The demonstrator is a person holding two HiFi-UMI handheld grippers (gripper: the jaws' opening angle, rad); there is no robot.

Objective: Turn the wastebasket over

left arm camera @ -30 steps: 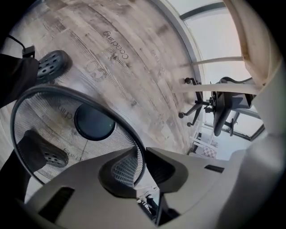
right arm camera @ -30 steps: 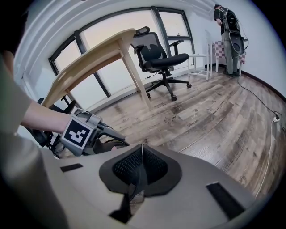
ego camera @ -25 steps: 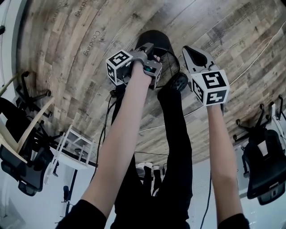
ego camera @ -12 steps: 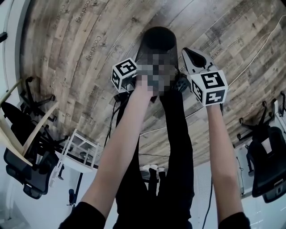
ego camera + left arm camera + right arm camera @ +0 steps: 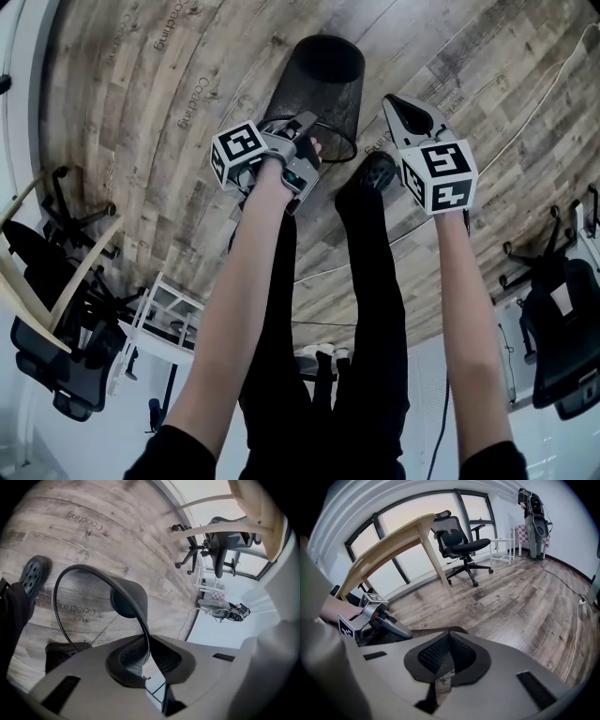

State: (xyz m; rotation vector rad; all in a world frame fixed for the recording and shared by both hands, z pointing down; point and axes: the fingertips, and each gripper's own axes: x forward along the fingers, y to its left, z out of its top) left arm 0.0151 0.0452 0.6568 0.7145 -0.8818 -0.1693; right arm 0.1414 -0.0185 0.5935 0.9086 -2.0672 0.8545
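Note:
The black mesh wastebasket (image 5: 319, 84) is tipped on the wooden floor, its solid base pointing away from me and its open mouth toward me. My left gripper (image 5: 309, 133) is shut on the near rim. In the left gripper view the thin rim of the wastebasket (image 5: 89, 606) runs straight into the closed pads of the left gripper (image 5: 146, 656). My right gripper (image 5: 398, 105) hangs to the right of the basket, shut with nothing in it. The right gripper view shows the right gripper (image 5: 449, 663) with its pads together over bare floor, and the left gripper (image 5: 370, 616) at its left.
The person's legs and a dark shoe (image 5: 375, 172) stand just below the basket. Office chairs (image 5: 56, 356) (image 5: 562, 328), a wooden table (image 5: 389, 545), a white side table (image 5: 164, 305) and a floor cable (image 5: 525, 112) ring the area.
The left gripper has rolled and shifted slightly left with the rim in it. The basket has tilted so its base points farther away. The right gripper has stayed put.

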